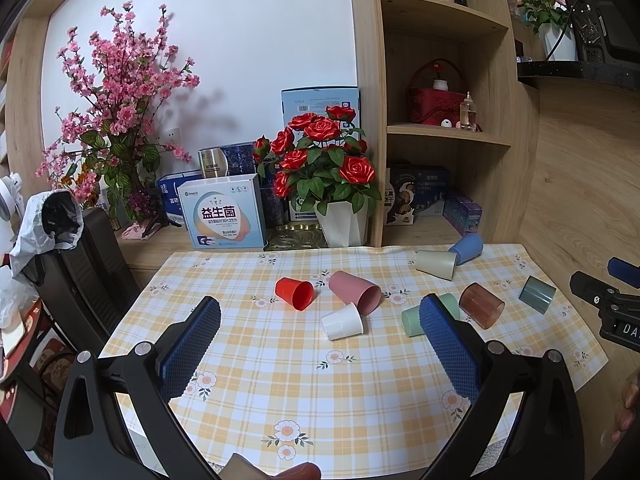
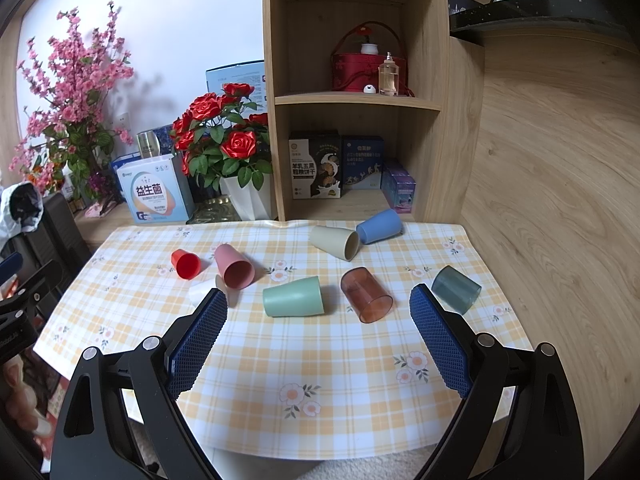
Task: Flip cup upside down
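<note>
Both claws stand released, and we start with the left gripper [image 1: 320, 316], seen from its own wrist camera: its blue-padded fingers [image 1: 192, 344] are spread wide above the yellow plaid tablecloth with flower prints [image 1: 320, 400], grasping nothing. Between and beyond them we see the cups, all lying on their sides and hollow as far as their mouths show: a small red plastic cup [image 1: 295, 293], a pink cup [image 1: 356, 293] touching a small white cup [image 1: 342, 321], a mint-green cup [image 1: 416, 318] partly hidden by the right finger, a translucent brown cup [image 1: 481, 306], a translucent grey-green cup [image 1: 537, 294], and a beige cup [image 1: 436, 264] just beside a blue cup [image 1: 466, 248] near the wooden shelf unit [image 1: 492, 152].

From the right wrist camera, we find the right gripper [image 2: 316, 308] equally wide, empty, hovering over the cloth [image 2: 320, 380]. The mint-green cup [image 2: 294, 297] lies between its fingers, mouth to the right, with the brown cup [image 2: 366, 294] just beside it. A white pot holding red roses [image 2: 250, 196] stands behind the cloth.
</note>
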A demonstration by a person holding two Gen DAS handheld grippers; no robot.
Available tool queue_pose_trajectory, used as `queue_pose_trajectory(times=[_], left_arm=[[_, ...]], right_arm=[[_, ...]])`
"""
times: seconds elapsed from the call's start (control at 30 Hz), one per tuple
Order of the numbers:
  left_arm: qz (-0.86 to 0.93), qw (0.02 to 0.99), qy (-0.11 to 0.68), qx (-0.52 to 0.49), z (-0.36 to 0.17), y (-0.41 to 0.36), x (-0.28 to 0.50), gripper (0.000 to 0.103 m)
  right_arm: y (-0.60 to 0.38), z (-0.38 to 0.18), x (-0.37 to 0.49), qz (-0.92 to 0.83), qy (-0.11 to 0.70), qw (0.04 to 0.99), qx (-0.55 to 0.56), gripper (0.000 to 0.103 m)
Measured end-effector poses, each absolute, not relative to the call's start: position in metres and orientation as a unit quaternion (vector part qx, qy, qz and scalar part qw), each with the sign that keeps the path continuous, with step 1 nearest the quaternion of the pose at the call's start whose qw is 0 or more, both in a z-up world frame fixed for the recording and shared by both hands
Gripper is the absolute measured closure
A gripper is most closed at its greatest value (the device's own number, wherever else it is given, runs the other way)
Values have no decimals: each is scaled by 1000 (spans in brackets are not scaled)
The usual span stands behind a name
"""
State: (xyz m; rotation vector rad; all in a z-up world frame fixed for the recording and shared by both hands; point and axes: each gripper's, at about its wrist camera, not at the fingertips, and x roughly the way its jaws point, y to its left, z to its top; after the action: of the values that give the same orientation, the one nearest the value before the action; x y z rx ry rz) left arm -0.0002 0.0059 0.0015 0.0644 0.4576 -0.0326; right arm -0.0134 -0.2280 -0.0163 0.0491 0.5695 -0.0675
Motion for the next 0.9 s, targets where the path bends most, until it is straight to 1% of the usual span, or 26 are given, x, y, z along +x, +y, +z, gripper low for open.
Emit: queue_pose_trajectory(times=[0.3,0.57,0.9], left_arm=[[-4,975,222,26,-6,12,-3,6],[47,972,228,23,-12,30,5,6],[72,952,294,46,-55,64,54,6]], right_arm=[[-229,-17,-13,-33,282,959,27,13],[-242,-35,-2,-39,292,955,45,13],[-268,-69,46,-75,324,941,55,13]])
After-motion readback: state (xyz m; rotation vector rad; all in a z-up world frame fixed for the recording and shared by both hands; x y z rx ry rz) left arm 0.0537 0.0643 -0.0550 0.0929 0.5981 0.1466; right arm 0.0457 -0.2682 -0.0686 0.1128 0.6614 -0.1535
